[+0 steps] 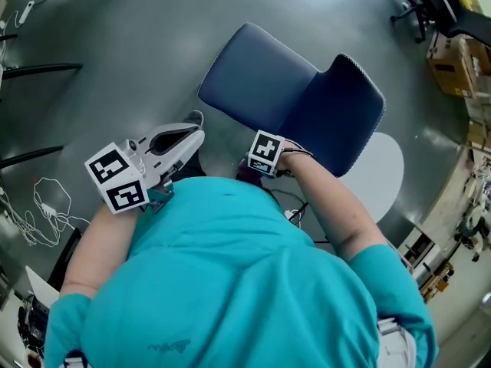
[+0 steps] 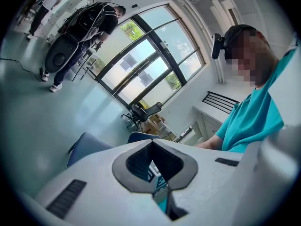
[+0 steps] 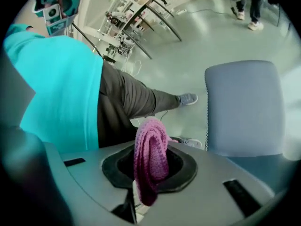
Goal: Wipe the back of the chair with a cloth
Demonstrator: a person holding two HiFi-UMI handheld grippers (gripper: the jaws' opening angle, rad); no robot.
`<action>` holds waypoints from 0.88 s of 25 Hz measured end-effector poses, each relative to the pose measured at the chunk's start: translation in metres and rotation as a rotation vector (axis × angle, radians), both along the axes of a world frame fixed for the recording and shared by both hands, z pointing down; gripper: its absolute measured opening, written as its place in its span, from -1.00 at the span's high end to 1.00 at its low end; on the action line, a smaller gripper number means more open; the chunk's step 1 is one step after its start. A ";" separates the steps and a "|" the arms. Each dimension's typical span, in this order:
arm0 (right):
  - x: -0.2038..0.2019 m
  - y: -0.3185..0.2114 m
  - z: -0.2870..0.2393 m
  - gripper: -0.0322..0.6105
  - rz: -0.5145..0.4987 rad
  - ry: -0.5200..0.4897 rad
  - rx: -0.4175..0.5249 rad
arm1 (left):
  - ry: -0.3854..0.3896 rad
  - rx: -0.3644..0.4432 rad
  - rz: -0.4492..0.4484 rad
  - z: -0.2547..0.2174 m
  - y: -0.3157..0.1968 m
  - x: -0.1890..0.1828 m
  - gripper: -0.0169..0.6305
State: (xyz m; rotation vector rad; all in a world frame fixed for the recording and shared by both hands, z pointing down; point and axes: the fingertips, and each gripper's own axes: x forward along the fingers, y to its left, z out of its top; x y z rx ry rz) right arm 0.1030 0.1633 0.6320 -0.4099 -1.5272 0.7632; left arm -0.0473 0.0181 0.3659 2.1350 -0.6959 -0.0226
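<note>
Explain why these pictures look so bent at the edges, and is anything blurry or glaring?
Left gripper view: the wide-angle lens bends the windows, the corners go black, and daylight glares through the glass. Right gripper view: same bend; the pink cloth, near the lens, looms large. Head view: even light, pale sheen on the floor.

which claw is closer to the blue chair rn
Right. The right claw, holding the pink cloth, is at the chair's near edge; the left claw hangs off to its left, apart from it.
</note>
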 end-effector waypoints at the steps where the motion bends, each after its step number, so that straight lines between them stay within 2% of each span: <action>1: -0.001 -0.008 -0.005 0.72 0.026 -0.023 0.021 | 0.002 0.003 -0.001 0.001 -0.001 0.001 0.97; 6: 0.019 -0.083 -0.029 0.72 0.195 -0.091 0.162 | -0.004 0.016 0.002 0.004 -0.014 0.006 0.97; 10: 0.058 -0.160 -0.039 0.72 0.245 -0.064 0.342 | -0.031 0.048 0.018 0.010 -0.035 0.010 0.97; 13: 0.089 -0.211 -0.041 0.71 0.228 -0.010 0.464 | -0.040 0.066 0.019 0.017 -0.053 0.012 0.97; 16: 0.112 -0.251 -0.038 0.72 0.165 0.043 0.556 | -0.049 0.075 0.021 0.028 -0.069 0.017 0.97; 22: 0.131 -0.312 -0.023 0.71 0.057 0.111 0.671 | -0.058 0.082 0.023 0.056 -0.095 0.023 0.97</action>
